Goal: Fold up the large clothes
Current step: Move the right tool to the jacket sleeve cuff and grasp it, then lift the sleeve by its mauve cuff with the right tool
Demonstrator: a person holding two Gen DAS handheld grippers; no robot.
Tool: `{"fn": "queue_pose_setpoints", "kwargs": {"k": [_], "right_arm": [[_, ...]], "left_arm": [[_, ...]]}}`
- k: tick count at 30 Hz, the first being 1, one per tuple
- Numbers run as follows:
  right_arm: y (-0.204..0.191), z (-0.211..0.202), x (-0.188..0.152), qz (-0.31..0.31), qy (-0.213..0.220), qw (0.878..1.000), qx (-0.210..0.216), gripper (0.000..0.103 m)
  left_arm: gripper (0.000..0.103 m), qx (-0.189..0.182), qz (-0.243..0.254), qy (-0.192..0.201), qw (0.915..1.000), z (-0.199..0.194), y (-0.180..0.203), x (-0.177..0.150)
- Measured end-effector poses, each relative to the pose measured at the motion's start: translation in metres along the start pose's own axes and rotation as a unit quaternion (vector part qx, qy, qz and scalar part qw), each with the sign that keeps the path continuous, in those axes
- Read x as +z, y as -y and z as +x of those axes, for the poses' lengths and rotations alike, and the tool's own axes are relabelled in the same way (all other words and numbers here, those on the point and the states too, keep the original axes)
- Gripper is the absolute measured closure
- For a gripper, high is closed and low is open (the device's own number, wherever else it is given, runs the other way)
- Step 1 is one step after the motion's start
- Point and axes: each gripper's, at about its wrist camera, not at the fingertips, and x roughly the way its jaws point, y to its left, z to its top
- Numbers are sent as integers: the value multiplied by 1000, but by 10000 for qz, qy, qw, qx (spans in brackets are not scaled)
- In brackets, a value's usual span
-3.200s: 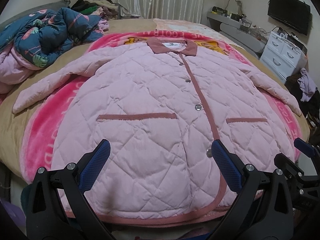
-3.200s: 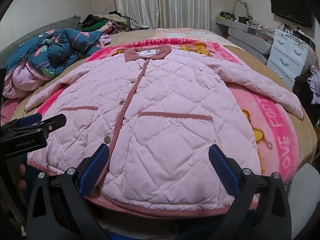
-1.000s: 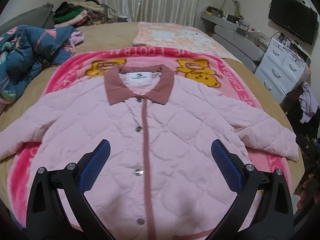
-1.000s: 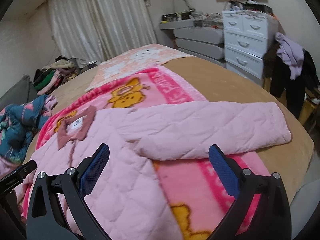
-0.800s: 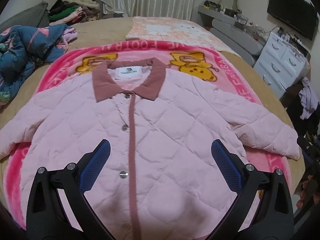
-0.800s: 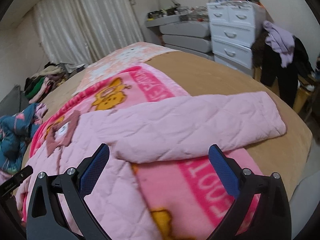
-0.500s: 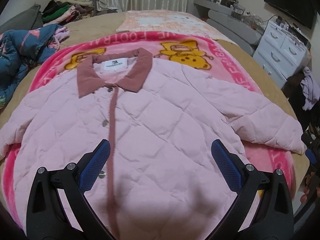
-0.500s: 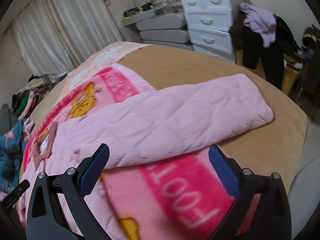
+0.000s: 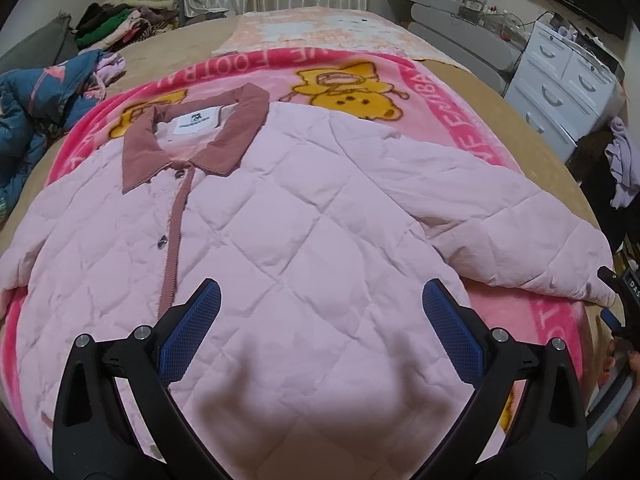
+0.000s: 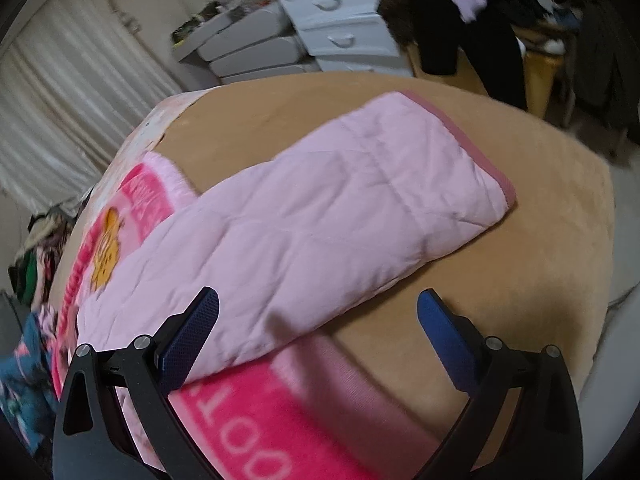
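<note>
Two gaping claws (image 9: 320, 320) (image 10: 318, 322), one jacket (image 9: 320, 208)

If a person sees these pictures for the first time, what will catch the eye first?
The pink quilted jacket lies spread flat, buttoned, on a bright pink cartoon blanket on the bed. Its sleeve stretches out over the tan bed cover, before the open right gripper.

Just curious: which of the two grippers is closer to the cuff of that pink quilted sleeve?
Right gripper: the dark-pink-trimmed sleeve cuff lies just ahead of it. Left gripper hovers over the jacket's chest.
</note>
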Motion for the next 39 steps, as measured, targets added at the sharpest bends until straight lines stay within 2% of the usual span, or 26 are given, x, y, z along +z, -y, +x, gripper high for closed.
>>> {"fn": "queue_pose_setpoints", "kwargs": {"k": [5, 11, 14, 15, 16, 18, 21, 27, 39], "right_arm": [[25, 18, 11, 578, -84, 9979, 275, 4], [28, 30, 23, 792, 105, 9963, 314, 7], [30, 32, 27, 827, 175, 9963, 155, 23], [31, 31, 29, 868, 194, 9959, 189, 32], [32, 29, 31, 879, 226, 9955, 259, 36], [31, 23, 37, 742, 324, 9957, 444, 56], [28, 7, 42, 524, 500, 9954, 625, 68], [9, -23, 46, 213, 744, 9941, 760, 74], [-61, -96, 43, -554, 1281, 9846, 1050, 76]], "left_arm": [[8, 31, 49, -100, 9999, 6, 7, 2], [8, 26, 78, -134, 9999, 6, 4, 5], [8, -18, 25, -100, 9999, 1, -2, 6], [8, -48, -12, -72, 10000, -2, -6, 6], [8, -57, -27, -49, 10000, -3, -8, 7], [8, -53, -7, -24, 10000, -5, -10, 8], [8, -69, 39, -21, 10000, -9, -14, 8], [8, -125, 2, -3, 9999, -16, -25, 12], [8, -227, -37, 245, 9994, -49, -64, 18]]}}
